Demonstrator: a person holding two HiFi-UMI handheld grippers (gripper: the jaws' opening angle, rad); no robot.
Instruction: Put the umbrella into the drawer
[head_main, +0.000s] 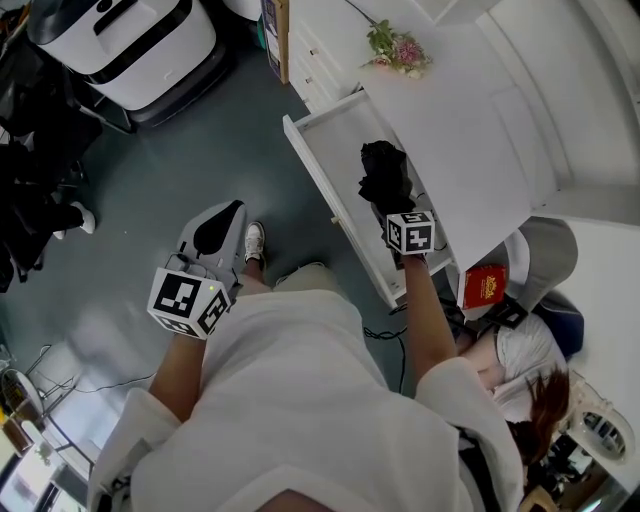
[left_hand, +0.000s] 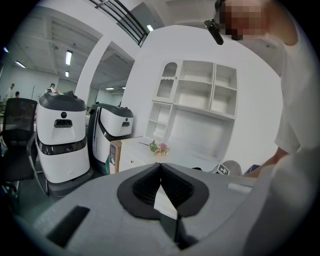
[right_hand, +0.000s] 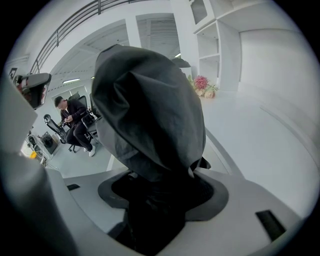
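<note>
1. 2 hand-held grippers show. The right gripper (head_main: 398, 212) has its jaws clamped on the black, folded fabric umbrella (head_main: 383, 172). In the right gripper view, bunched cloth fills the space between the pads.
2. The umbrella hangs over the open white wooden drawer (head_main: 335, 140), above its bare floor. As far as the head view shows, it does not rest there.
3. The left gripper (head_main: 218, 228) is well apart from the drawer, over the grey floor. Its jaws meet at the tips with nothing between them.
4. The step in hand, as I judge it, is carrying the umbrella down into the drawer. Placing is not yet done.
5. The next move calls for lowering the umbrella until it lies inside the drawer walls, then widening the jaws. Loose cloth may snag on the pads or on the drawer's front panel.
</note>
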